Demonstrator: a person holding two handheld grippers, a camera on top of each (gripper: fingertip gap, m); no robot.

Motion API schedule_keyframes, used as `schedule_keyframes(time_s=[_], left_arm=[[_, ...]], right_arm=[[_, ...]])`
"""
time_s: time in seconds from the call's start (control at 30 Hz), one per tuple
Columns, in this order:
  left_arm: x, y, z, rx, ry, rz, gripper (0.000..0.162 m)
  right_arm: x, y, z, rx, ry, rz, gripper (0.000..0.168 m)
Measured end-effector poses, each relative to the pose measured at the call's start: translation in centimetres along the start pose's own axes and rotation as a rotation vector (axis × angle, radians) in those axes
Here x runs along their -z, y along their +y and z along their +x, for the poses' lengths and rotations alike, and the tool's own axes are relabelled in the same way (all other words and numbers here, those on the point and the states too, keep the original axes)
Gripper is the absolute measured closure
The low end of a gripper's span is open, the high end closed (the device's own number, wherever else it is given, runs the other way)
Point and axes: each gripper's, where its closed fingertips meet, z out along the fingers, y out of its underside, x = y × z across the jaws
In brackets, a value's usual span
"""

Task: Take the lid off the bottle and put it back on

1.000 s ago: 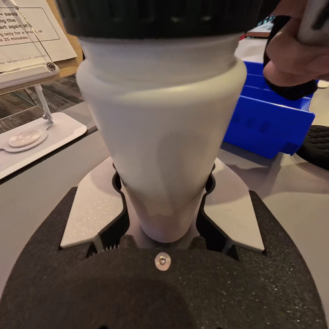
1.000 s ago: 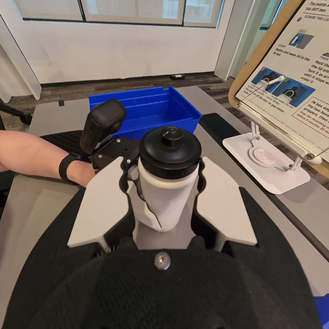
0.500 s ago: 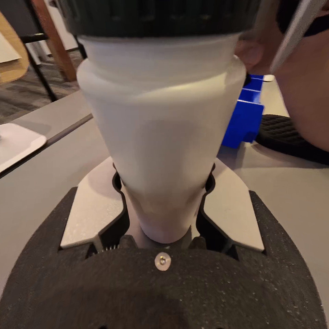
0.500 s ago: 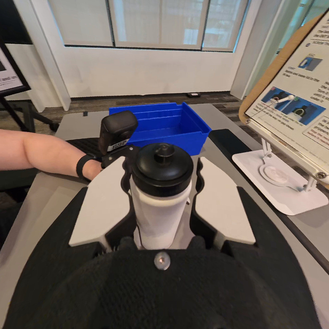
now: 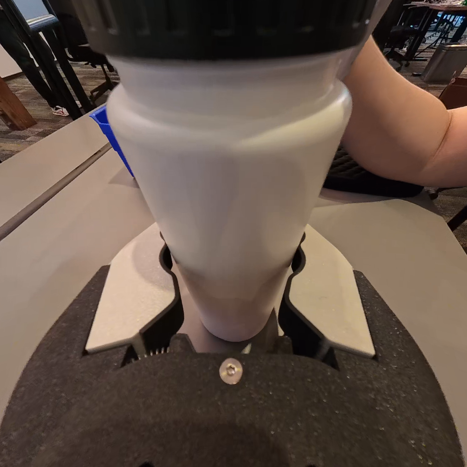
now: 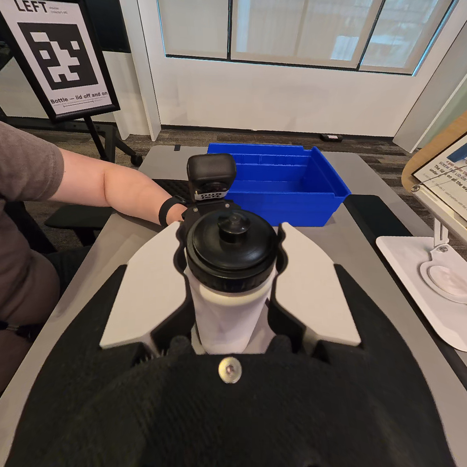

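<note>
A white bottle [image 5: 227, 177] with a black screw lid [image 5: 227, 25] stands upright in the left wrist view. My left gripper [image 5: 232, 252] is shut on the bottle's lower body. In the right wrist view I look down on the lid [image 6: 231, 250] and the bottle [image 6: 227, 318] below it. My right gripper [image 6: 230, 242] is shut on the lid, one finger on each side of its rim. The lid sits on the bottle's neck. The left gripper's black body [image 6: 209, 202] shows just behind the bottle.
The bottle is over a grey table [image 6: 353, 252]. An empty blue bin [image 6: 278, 187] stands behind it and also shows in the left wrist view [image 5: 106, 131]. A white document stand [image 6: 417, 278] is at the right. A person's arm [image 6: 113, 189] reaches in from the left.
The left wrist view has swung round: the blue bin went from right of the bottle to left. The right gripper has swung left and closed in on the lid.
</note>
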Motion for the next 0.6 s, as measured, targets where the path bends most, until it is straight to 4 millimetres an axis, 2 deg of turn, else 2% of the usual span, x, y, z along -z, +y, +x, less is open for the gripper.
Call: schedule_keyframes(time_s=[0.3,0.43,0.6], left_arm=[[0.04,0.04,0.30,-0.008,0.016,-0.004,0.067],[0.06,0.03,0.41,-0.006,0.026,-0.004,0.067],[0.15,0.06,0.08,0.010,0.004,-0.010,0.067]], right_arm=[[0.34,0.12,-0.35,-0.037,-0.049,0.003,0.095],[0.08,0.94,-0.27,-0.012,-0.038,-0.045,0.092],[-0.05,0.92,0.18,-0.023,-0.007,-0.051,0.094]])
